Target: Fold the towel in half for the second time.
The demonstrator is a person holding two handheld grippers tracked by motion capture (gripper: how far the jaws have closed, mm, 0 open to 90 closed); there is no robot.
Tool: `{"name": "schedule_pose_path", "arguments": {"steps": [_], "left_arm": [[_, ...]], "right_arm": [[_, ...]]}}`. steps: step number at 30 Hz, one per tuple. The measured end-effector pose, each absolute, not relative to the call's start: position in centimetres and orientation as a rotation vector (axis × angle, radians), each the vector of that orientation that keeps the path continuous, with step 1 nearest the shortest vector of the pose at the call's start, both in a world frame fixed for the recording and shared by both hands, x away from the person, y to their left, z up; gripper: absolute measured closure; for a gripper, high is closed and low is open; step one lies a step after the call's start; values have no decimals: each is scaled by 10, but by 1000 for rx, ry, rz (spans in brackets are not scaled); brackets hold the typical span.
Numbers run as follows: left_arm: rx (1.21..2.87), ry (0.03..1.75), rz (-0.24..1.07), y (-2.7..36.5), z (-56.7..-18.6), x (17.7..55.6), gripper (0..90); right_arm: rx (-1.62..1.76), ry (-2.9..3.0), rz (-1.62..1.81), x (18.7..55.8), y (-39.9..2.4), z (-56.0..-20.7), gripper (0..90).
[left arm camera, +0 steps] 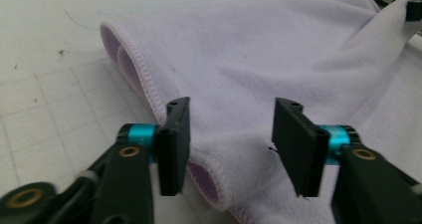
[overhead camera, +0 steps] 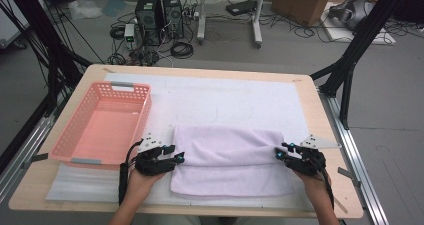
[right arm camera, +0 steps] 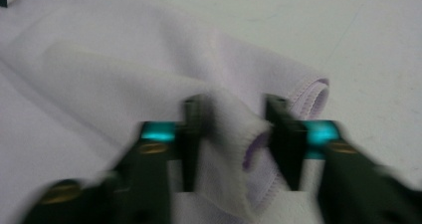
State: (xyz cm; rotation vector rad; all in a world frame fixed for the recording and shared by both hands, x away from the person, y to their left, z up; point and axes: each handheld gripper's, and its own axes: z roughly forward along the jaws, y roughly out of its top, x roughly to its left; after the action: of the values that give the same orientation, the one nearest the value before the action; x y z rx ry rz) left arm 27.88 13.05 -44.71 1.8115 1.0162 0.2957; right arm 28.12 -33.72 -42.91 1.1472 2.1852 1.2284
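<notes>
Here, blurred right hand-held gripper around a towel fold (grip unclear), left hand-held gripper wide.

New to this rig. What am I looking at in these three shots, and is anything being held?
No robot here: a person holds a handheld two-jaw gripper in each hand. The high view looks down on the table; the left gripper and right gripper sit at opposite ends of a folded lilac towel. A pink basket stands on the left. The other two pictures come from cameras riding on each gripper, looking along its black jaws. The left gripper's jaws stand apart around the towel's edge, not pinching. The right gripper's picture is blurred; towel hem lies between its jaws, grip unclear.
</notes>
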Motion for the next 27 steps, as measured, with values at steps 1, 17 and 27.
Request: {"name": "schedule_pose_path", "arguments": {"steps": [1, 17, 27], "left_arm": [[1845, 1019, 313, 129, -448, 277, 659], [1825, 952, 299, 141, -436, 243, 865], [1755, 1065, 330, 141, -438, 274, 418]], "right_arm": [[1142, 2189, 1221, 281, -338, -429, 822], [1075, 2269, 1287, 247, -362, -424, 651], [1207, 2035, 1389, 253, -377, -412, 527]]}}
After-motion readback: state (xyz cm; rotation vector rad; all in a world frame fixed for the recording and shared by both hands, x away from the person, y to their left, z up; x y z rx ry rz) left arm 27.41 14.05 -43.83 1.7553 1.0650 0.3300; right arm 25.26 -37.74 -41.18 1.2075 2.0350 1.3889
